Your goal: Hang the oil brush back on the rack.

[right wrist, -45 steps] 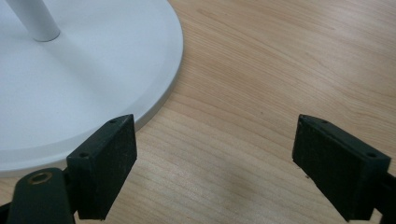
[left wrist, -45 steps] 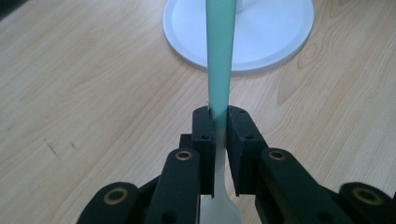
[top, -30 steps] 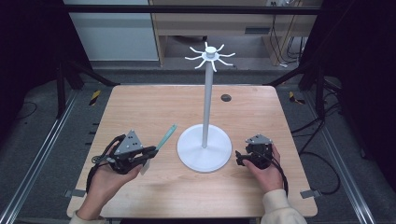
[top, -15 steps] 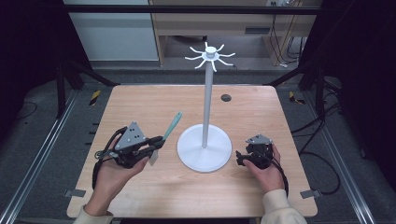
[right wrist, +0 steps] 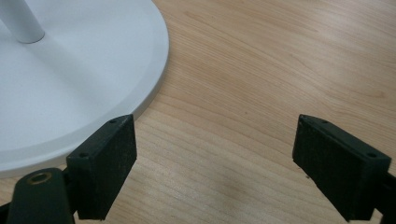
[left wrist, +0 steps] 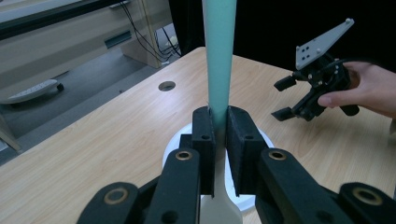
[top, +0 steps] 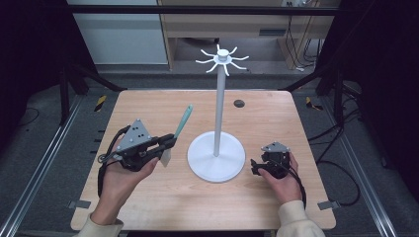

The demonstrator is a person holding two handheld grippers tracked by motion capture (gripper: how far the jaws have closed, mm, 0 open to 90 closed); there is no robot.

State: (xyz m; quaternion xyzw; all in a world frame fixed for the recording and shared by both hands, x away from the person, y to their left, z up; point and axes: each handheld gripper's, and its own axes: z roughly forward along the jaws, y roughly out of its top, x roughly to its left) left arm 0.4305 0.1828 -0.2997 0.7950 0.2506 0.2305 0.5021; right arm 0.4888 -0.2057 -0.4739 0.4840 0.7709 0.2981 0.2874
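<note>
A spatula with a teal handle (top: 182,121) and a white blade is clamped in my left gripper (top: 170,142), left of the white stand. Its handle tilts up and away, and the blade hangs below the jaws. In the left gripper view the teal handle (left wrist: 219,56) rises straight up between the shut jaws of that gripper (left wrist: 220,126). The white stand has a round base (top: 216,157), a tall pole (top: 219,103) and a ring of hooks (top: 223,58) on top. My right gripper (top: 254,167) rests open by the base's right edge, and its own view shows the base rim (right wrist: 70,84) beside the open gripper (right wrist: 215,172).
A small dark round hole (top: 239,103) sits in the wooden table (top: 276,123) behind the stand. Metal rails and cables run along both sides of the table on the floor. The right gripper (left wrist: 285,100) also shows far off in the left gripper view.
My left gripper has moved right and forward toward the stand with the spatula, and the handle now points more steeply up. The right gripper has stayed put.
</note>
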